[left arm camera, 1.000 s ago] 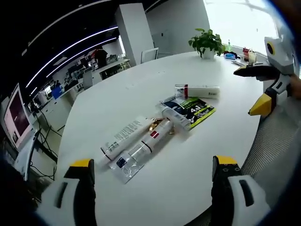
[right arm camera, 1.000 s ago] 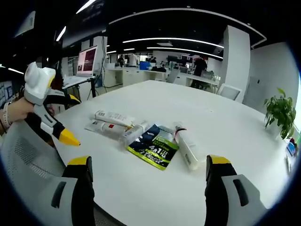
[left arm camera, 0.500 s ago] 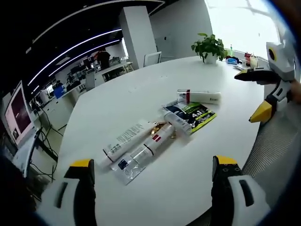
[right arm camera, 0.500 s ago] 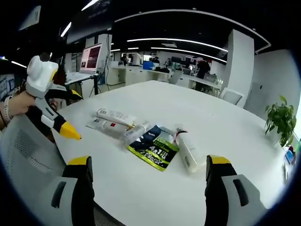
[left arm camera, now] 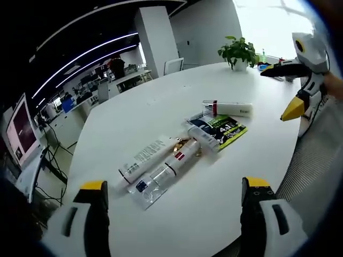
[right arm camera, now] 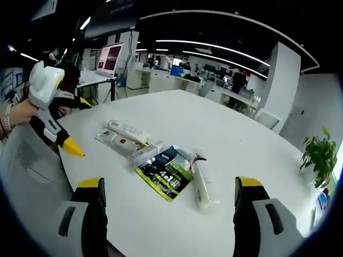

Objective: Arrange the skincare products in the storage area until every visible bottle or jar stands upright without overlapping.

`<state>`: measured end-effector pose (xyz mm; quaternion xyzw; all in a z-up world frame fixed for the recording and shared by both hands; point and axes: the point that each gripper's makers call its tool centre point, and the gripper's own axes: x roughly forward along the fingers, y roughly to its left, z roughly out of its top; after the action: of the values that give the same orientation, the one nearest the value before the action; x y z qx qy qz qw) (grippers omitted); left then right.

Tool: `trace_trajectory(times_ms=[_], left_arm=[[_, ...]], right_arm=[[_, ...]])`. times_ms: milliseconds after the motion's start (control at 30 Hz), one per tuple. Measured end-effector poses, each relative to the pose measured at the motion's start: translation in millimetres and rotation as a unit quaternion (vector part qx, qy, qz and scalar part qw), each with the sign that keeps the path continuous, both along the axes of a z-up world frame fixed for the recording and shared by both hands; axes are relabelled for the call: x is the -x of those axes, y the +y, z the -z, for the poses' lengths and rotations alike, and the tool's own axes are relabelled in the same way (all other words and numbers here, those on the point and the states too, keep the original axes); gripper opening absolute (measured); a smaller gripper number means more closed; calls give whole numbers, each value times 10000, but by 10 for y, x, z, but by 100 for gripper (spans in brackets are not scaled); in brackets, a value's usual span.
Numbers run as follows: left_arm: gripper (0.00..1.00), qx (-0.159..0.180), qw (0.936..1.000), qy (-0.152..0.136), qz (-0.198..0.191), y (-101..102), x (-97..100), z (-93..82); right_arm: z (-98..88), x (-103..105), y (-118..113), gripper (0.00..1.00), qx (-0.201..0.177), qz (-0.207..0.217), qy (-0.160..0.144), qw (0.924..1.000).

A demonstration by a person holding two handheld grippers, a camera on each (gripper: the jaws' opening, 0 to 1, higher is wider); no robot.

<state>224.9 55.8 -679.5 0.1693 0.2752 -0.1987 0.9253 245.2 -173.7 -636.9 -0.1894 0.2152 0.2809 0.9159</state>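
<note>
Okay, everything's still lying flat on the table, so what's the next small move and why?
Probably lower the right gripper onto the white tube with the red band. Its jaws are open and empty, and that tube lies flat by itself beside the green packet, nearest that gripper and apart from the tubes bunched together.

Print on the green sachet [left arm camera: 222,128] and tubes [left arm camera: 146,157] too small to read

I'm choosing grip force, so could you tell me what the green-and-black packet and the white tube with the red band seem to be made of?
Green-and-black packet: probably thin plastic or foil film, glossy, since it lies flat with printed graphics. White tube with the red band: likely matte plastic, given its smooth, opaque, rounded body. Both lie on the white table.
</note>
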Motion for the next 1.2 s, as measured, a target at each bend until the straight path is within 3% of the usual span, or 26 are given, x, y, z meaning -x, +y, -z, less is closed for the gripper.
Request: trace_trajectory(times_ms=[400, 733, 867, 900, 1033, 1200], left_arm=[[98, 54, 10000, -52, -16, -2, -5, -20], [97, 56, 10000, 6, -20, 4, -2, -5], [97, 49, 10000, 13, -17, 4, 0, -1], [97, 51, 10000, 16, -28, 9, 0, 0], [97, 59, 10000, 9, -58, 29, -4, -3], [97, 33, 10000, 15, -60, 36, -1, 3]], right_arm=[[-95, -348, -121, 100, 717, -370, 99, 9967], [-156, -611, -66, 100, 994, -637, 250, 9927], [-46, -739, -77, 98, 1030, -736, 569, 9903], [28, -746, -93, 96, 1080, -782, 798, 9879], [220, -807, -130, 88, 1103, -867, 1250, 9822], [383, -852, -177, 85, 1283, -994, 1461, 9759]])
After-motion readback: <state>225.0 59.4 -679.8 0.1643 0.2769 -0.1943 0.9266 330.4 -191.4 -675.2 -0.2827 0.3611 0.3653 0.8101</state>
